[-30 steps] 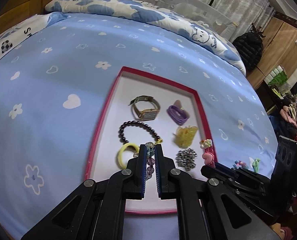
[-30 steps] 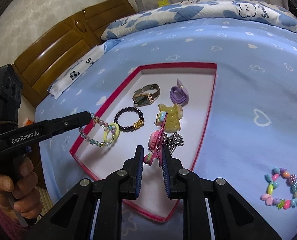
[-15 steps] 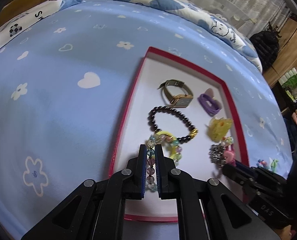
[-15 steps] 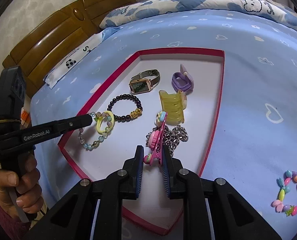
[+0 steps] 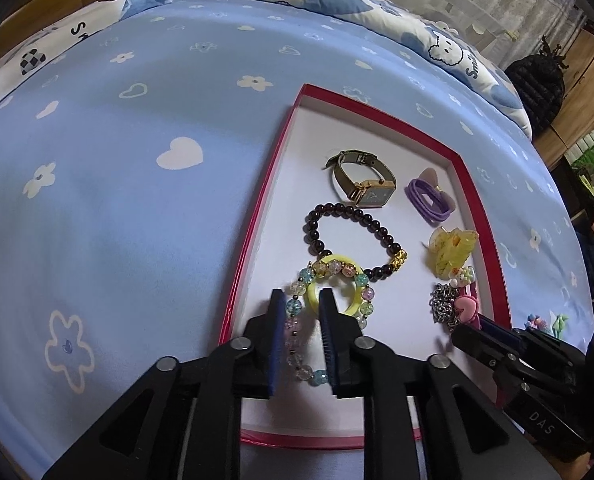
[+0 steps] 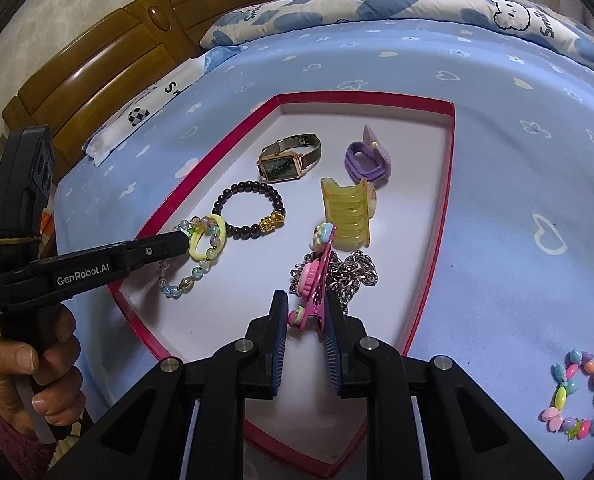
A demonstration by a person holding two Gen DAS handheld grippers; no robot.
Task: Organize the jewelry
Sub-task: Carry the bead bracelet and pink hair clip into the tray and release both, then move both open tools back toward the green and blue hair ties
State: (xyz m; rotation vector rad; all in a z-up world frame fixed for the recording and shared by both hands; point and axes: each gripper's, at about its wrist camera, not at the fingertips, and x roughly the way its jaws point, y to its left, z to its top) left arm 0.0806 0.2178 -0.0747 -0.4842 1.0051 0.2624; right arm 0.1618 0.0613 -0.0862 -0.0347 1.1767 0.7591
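A red-rimmed white tray (image 5: pixel 257 220) (image 6: pixel 201 168) lies on the blue bed. My left gripper (image 5: pixel 302 300) (image 6: pixel 177 242) has its jaws parted around a pastel glass-bead bracelet (image 5: pixel 329 276) (image 6: pixel 193 272), which lies on the tray floor over a yellow ring (image 5: pixel 329 292) (image 6: pixel 207 240). My right gripper (image 6: pixel 307 300) (image 5: pixel 477 328) is open; a pink hair clip (image 6: pixel 315 280) (image 5: pixel 467 304) stands between its fingers, resting on a silver chain (image 6: pixel 353 270) (image 5: pixel 443 306).
The tray also holds a gold watch (image 5: pixel 371 188) (image 6: pixel 287 158), a dark bead bracelet (image 5: pixel 349 236) (image 6: pixel 253 212), a purple hair tie (image 5: pixel 429 196) (image 6: pixel 367 160) and a yellow claw clip (image 5: pixel 451 248) (image 6: pixel 347 212). A colourful bead bracelet (image 6: pixel 577 396) lies on the bedsheet right of the tray.
My left gripper lowered the pastel bracelet onto the yellow ring and its jaws opened. My right gripper's jaws widened around the pink clip, now resting on the chain.
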